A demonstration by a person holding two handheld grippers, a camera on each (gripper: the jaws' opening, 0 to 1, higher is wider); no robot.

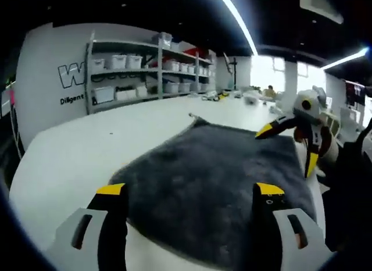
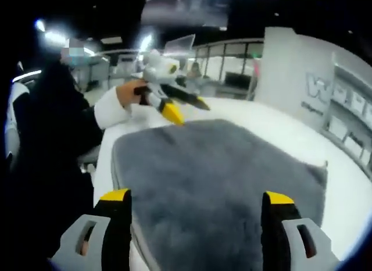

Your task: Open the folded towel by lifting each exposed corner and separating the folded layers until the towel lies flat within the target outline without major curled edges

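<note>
We see a dark grey towel (image 1: 209, 178) spread on a white surface (image 1: 75, 149), one far corner slightly curled up. Our left tool (image 1: 190, 192) hovers over the towel's near edge, its yellow-tipped jaws set wide and empty. From the other side, the right tool (image 2: 197, 200) also stands wide above the towel (image 2: 221, 178), gripping nothing. Each tool appears in the other's view, held above the cloth. Storage shelves (image 1: 145, 67) line the far wall.

White table (image 1: 70, 160) carries a grey towel (image 1: 215, 172), seemingly spread flat
</note>
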